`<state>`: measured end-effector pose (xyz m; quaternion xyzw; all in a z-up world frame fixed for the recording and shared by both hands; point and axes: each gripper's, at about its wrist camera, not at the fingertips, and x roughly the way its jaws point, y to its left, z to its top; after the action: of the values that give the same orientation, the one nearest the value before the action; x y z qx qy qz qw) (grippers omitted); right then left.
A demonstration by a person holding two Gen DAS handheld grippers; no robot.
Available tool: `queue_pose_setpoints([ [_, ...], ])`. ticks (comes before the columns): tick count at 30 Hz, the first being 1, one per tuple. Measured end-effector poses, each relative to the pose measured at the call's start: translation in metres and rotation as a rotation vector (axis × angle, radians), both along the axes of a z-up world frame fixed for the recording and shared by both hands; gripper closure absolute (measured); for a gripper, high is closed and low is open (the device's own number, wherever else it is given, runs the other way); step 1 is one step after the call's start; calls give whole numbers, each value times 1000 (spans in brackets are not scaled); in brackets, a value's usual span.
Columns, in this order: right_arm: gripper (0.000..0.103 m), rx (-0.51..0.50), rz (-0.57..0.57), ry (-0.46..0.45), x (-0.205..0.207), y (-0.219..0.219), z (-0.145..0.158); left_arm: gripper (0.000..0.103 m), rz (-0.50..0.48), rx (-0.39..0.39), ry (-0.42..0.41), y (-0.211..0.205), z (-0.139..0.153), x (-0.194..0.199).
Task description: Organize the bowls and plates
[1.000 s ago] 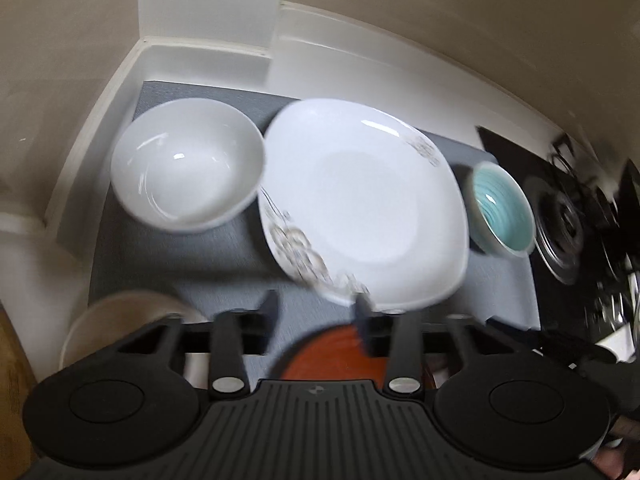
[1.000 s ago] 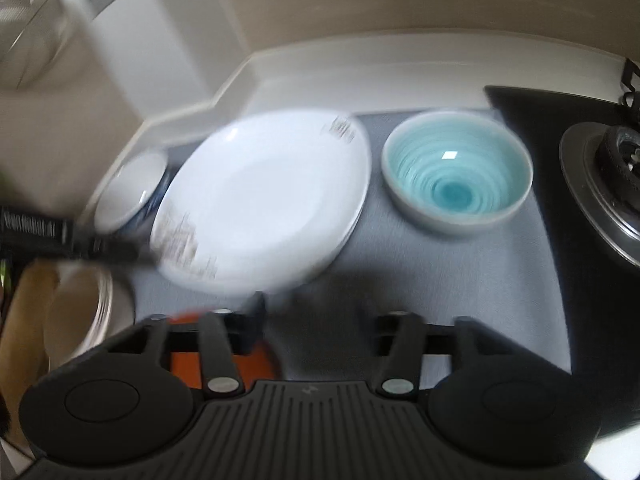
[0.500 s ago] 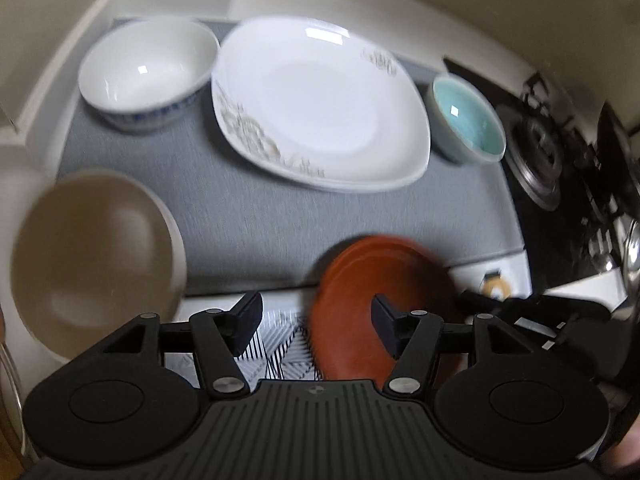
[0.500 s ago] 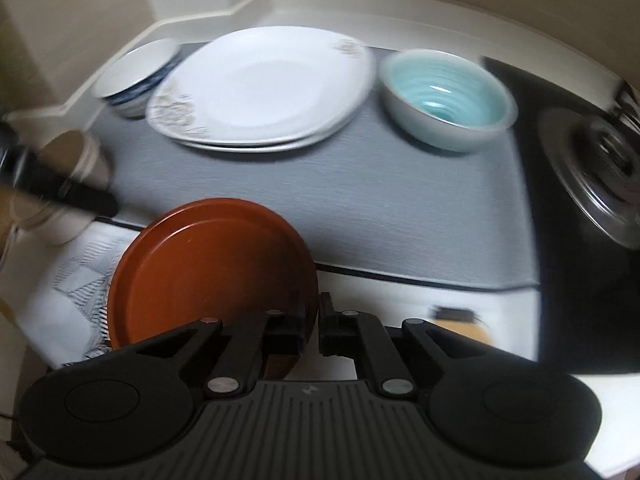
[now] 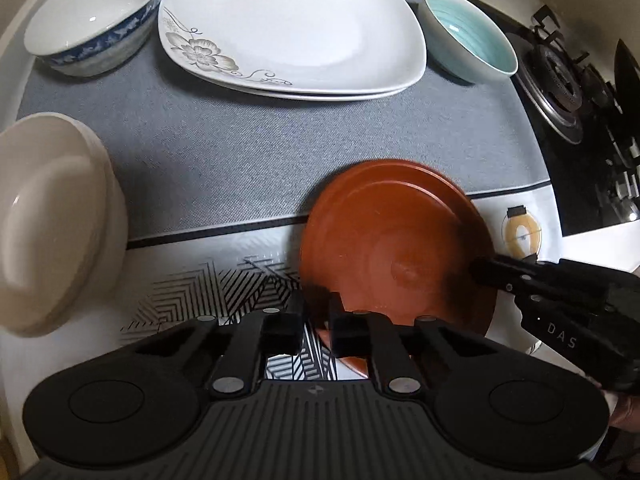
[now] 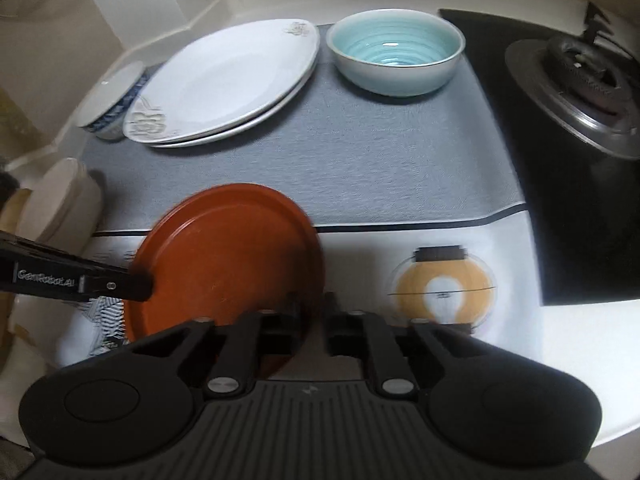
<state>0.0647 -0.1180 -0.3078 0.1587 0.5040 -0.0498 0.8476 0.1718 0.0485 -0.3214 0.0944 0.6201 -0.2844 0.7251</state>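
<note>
Two hand-held grippers clamped one brown plate (image 5: 394, 246) at the bench's (image 6: 516, 344) near edge: the left hand-held gripper (image 5: 316, 312), jaws just closed, pinched its near-left rim; the right hand-held gripper (image 6: 311, 312) pinched its near-right rim. Far back on the grey mat (image 5: 224, 152) sat a blue-patterned bowl (image 5: 94, 20), stacked white plates (image 5: 292, 26) and a teal bowl (image 5: 468, 36). A cream bowl (image 5: 52, 220) stood left.

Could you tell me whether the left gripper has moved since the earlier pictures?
Yes. The left gripper came back from the white plates to the brown plate, jaws closing on its rim.
</note>
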Motion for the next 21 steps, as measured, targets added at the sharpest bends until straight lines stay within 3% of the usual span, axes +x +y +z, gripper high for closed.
queue_pose_setpoints([
  [21, 92, -45, -7, -185, 4, -12, 82, 91, 59, -120, -154, -11, 88, 10],
])
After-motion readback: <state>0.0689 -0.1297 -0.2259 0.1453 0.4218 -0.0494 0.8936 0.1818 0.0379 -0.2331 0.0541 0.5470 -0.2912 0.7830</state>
